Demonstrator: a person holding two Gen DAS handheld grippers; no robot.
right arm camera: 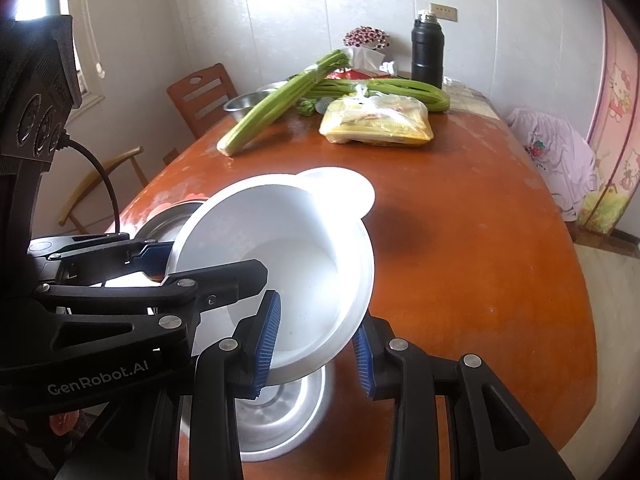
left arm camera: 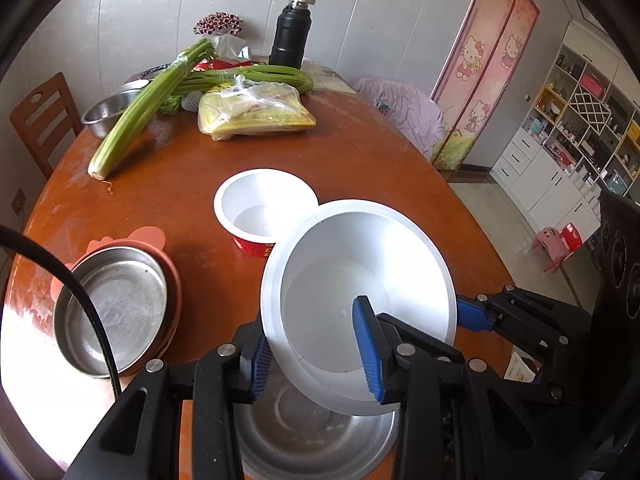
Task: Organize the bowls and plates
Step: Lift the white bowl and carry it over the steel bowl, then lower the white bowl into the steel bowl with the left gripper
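A large white bowl (left arm camera: pixel 360 288) is held tilted above a steel bowl (left arm camera: pixel 304 436) at the table's near edge. My left gripper (left arm camera: pixel 316 354) is shut on its near-left rim, one finger inside, one outside. My right gripper (right arm camera: pixel 316 348) is shut on its near-right rim; it also shows in the left wrist view (left arm camera: pixel 472 316). The white bowl (right arm camera: pixel 288 264) hangs over the steel bowl (right arm camera: pixel 276 420) in the right wrist view. A red bowl with white inside (left arm camera: pixel 264 204) stands just beyond. A steel plate (left arm camera: pixel 116 308) lies on a pink plate (left arm camera: pixel 148 236) at the left.
Celery (left arm camera: pixel 140 108), a yellow plastic bag (left arm camera: pixel 256 112), a steel bowl (left arm camera: pixel 108 112) and a black flask (left arm camera: pixel 290 36) sit at the table's far end. A wooden chair (left arm camera: pixel 40 116) stands at the left. A camera cable (left arm camera: pixel 80 300) crosses over the steel plate.
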